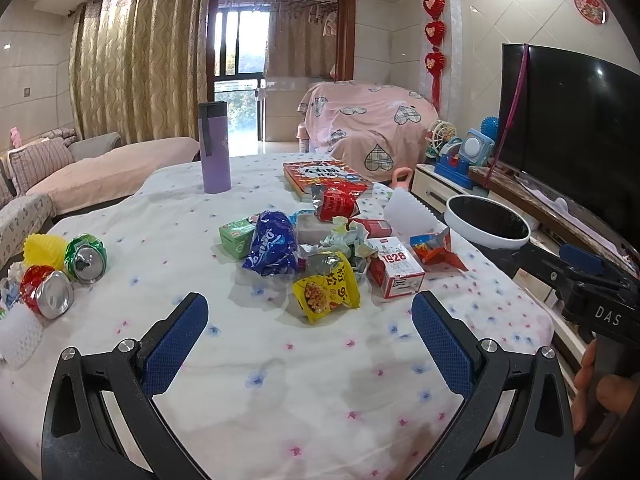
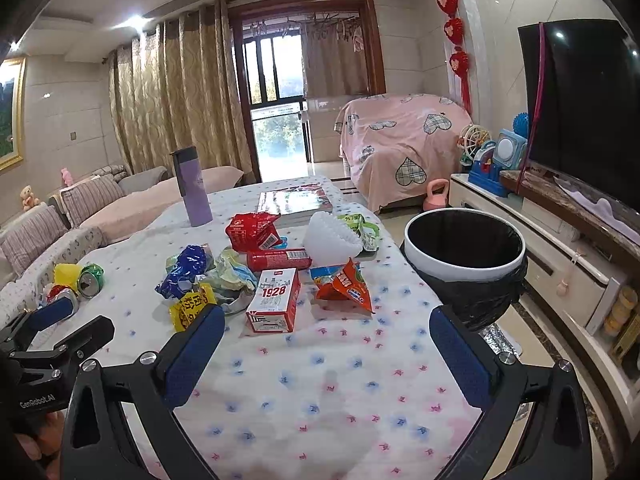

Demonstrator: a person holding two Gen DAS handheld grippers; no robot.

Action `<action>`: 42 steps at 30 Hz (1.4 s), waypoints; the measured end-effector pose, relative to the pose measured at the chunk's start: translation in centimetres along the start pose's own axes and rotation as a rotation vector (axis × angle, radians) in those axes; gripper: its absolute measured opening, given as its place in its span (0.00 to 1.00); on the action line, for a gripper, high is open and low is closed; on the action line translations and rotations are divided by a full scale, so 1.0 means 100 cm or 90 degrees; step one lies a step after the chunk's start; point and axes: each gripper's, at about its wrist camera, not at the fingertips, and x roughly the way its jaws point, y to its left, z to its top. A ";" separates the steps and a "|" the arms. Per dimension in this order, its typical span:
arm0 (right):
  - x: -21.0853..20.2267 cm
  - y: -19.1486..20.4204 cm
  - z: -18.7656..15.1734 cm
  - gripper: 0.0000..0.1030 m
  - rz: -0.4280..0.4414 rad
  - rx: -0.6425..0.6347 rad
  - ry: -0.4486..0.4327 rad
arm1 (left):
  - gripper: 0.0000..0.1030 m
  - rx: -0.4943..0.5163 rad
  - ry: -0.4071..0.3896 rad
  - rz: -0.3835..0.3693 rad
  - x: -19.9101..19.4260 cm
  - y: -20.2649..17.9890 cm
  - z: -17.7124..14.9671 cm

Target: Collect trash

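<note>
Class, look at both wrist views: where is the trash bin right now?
The trash bin, white-rimmed with a black liner, stands off the table's right edge, between the table and the TV cabinet; in the left wrist view it sits at mid-right.

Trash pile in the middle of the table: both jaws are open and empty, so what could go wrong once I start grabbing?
1. The yellow noodle packet overlaps other wrappers; pinching it may drag neighbours along.
2. The trash bin stands off the table's right edge, so light wrappers could miss its rim and fall.
3. The two cans lie on their sides at the left edge; a nudge may roll them off.
</note>
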 end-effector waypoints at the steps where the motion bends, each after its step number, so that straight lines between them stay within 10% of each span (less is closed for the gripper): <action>1: 0.000 -0.001 0.000 1.00 0.001 0.001 0.000 | 1.00 0.001 0.000 0.001 0.000 0.000 0.000; 42: 0.002 -0.004 -0.002 1.00 0.031 0.015 -0.001 | 1.00 0.000 0.015 -0.010 0.007 -0.005 -0.003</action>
